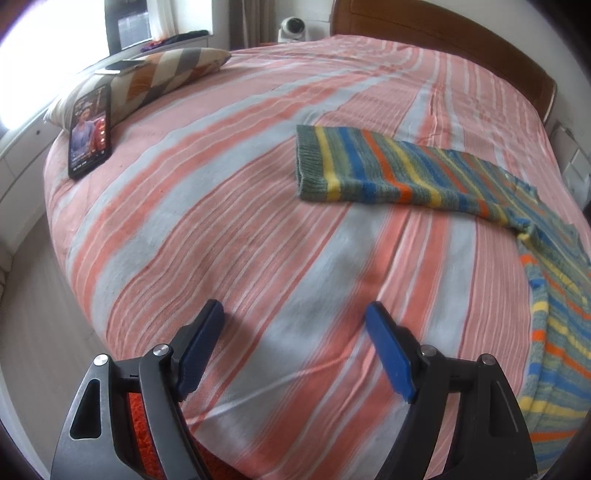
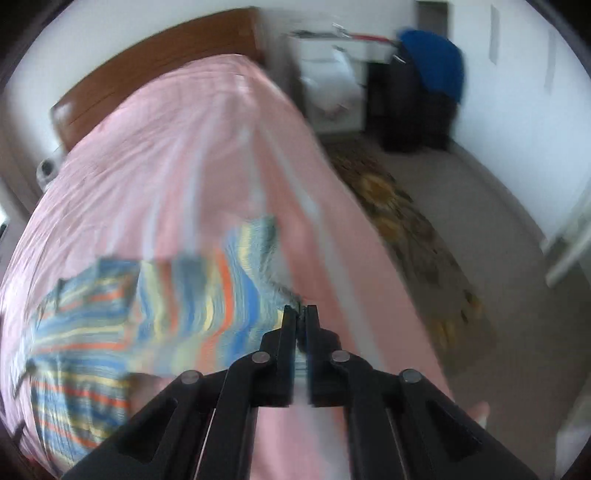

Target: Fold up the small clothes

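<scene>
A small knitted sweater (image 1: 406,177) with green, blue, yellow and orange stripes lies on the bed, one sleeve stretched left, its body at the right edge. My left gripper (image 1: 295,314) is open and empty, hovering over the bedspread in front of the sweater. In the blurred right wrist view the sweater (image 2: 177,306) is spread across the bed. My right gripper (image 2: 301,310) is shut on an edge of the sweater and holds it lifted.
The bed (image 1: 221,229) has a pink and grey striped spread and a brown headboard (image 1: 443,33). A phone (image 1: 90,131) leans on a patterned pillow (image 1: 155,77) at far left. To the right are a floor rug (image 2: 417,240) and white cabinet (image 2: 332,81).
</scene>
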